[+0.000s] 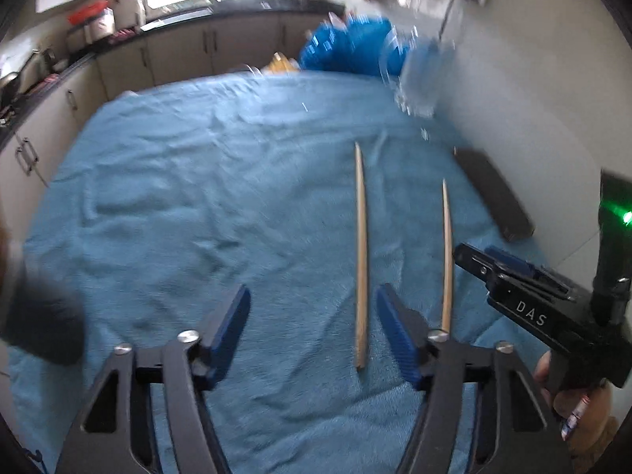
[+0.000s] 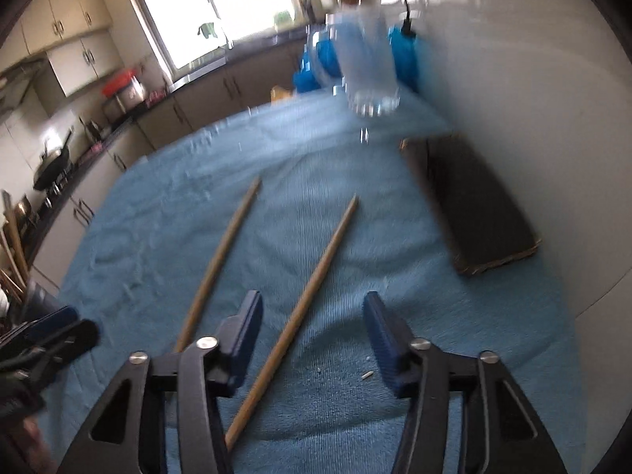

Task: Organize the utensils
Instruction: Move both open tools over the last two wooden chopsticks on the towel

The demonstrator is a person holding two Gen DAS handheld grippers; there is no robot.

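Two wooden chopsticks lie side by side on a blue towel [image 1: 177,197]. In the left wrist view the left chopstick [image 1: 360,252] lies between my open left gripper's [image 1: 312,328] fingers, close to the right finger. The right chopstick [image 1: 447,252] lies just outside that finger. My right gripper [image 1: 474,258] shows at the right edge there. In the right wrist view my open, empty right gripper [image 2: 312,335] hovers over the right chopstick [image 2: 300,308]. The other chopstick [image 2: 221,260] lies to its left. A clear glass [image 2: 367,71] stands at the towel's far end.
A dark flat box [image 2: 474,201] lies on the towel by the white wall [image 2: 533,98] on the right. Blue bags [image 1: 347,47] sit beyond the glass. Kitchen cabinets [image 1: 177,51] and a countertop run along the left and back.
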